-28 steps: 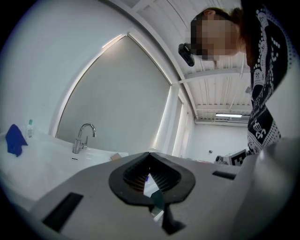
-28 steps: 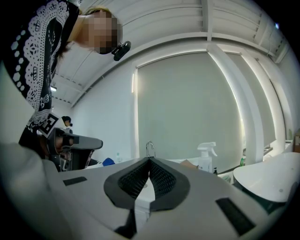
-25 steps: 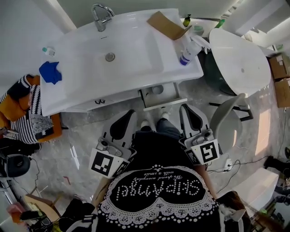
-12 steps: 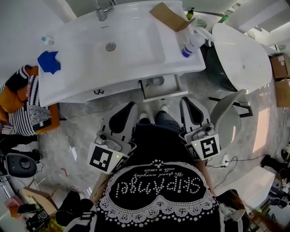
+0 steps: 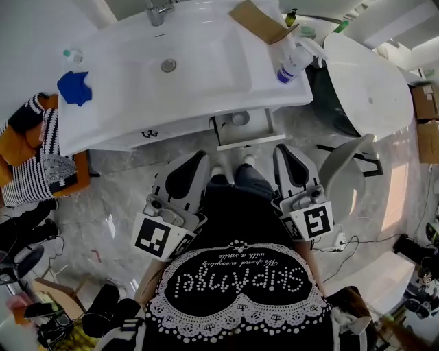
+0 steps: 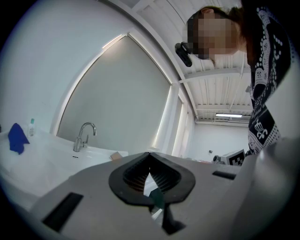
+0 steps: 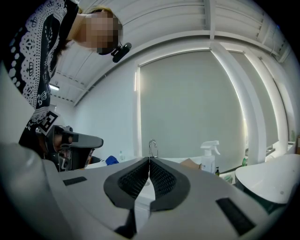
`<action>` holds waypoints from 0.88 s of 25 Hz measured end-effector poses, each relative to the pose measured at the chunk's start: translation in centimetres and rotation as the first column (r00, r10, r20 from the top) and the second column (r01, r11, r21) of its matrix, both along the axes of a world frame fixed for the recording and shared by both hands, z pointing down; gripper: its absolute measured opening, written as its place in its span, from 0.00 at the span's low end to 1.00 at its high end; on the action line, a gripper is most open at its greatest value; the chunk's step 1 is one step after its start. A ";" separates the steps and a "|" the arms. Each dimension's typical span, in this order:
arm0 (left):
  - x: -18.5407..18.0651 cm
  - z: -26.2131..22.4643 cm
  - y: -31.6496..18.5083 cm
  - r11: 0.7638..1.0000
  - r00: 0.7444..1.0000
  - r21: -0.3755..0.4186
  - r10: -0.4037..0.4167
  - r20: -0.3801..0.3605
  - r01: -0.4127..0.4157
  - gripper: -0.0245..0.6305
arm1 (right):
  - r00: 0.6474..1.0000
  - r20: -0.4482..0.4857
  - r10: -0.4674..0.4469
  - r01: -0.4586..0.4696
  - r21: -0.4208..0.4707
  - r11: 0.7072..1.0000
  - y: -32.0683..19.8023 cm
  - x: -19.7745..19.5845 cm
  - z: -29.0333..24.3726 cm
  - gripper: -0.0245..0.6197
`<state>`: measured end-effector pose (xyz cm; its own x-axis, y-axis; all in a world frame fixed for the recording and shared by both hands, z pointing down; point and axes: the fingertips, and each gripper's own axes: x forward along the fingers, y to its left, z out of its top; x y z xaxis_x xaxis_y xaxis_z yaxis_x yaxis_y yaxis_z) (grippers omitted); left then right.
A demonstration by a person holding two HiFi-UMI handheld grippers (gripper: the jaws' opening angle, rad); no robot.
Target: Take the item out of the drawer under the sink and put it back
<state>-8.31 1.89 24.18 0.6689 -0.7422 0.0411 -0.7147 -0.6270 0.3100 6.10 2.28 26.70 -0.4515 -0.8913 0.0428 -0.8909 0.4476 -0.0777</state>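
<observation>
The item (image 5: pixel 239 118) is sitting in the drawer (image 5: pixel 251 142), which is pulled out from under the sink (image 5: pixel 206 75). From the head view it looks like a small round pale thing near the back of the drawer, but honestly it's too tiny to say what it is.

Neither gripper is anywhere near it. The left hand-held gripper (image 5: pixel 197 163) and the right hand-held gripper (image 5: pixel 283 155) are both held level close to the person's body, one on each side of their feet (image 5: pixel 232 171), well short of the drawer front. Each gripper's own view shows its jaws pressed together with nothing between them.

On the bench (image 5: pixel 103 120) around the sink there's a faucet (image 5: pixel 156 10) at the back. A blue cloth (image 5: pixel 74 88) and a small bottle (image 5: pixel 70 55) are off to the left. A piece of cardboard (image 5: pixel 257 20) and a spray bottle (image 5: pixel 293 60) are on the right corner, just beside each other. Right of the bench stands a white tub (image 5: pixel 367 82), and left of it is a striped cloth (image 5: pixel 41 161).
</observation>
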 end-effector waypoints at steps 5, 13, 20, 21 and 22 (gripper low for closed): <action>0.1 0.2 -0.3 1.000 1.000 -0.004 -0.003 0.003 0.003 0.04 | 0.999 -0.039 0.004 -0.004 0.002 1.000 -0.6 0.3 0.6 0.07; -0.1 0.2 0.1 1.000 1.000 -0.011 -0.018 0.007 0.018 0.04 | 0.910 -0.392 -0.135 0.103 -0.101 0.990 -0.5 -0.7 6.2 0.07; -0.7 0.6 0.5 0.996 0.998 -0.056 -0.070 -0.002 0.069 0.04 | 0.790 -0.532 -0.305 0.206 -0.238 0.949 -0.6 -1.8 10.6 0.07; -0.8 0.6 0.7 0.995 0.997 -0.062 -0.082 -0.003 0.081 0.04 | 0.784 -0.534 -0.318 0.216 -0.246 0.945 -0.7 -1.9 10.8 0.07; -0.8 0.7 0.8 0.993 0.996 -0.068 -0.092 -0.002 0.092 0.04 | 0.778 -0.535 -0.330 0.225 -0.253 0.941 -0.8 -1.9 11.1 0.07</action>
<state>-9.14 2.68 24.88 0.5982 -0.7963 0.0901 -0.7667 -0.5359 0.3536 4.25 1.44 37.79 -0.5264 -0.6865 0.5016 -0.6379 0.7089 0.3008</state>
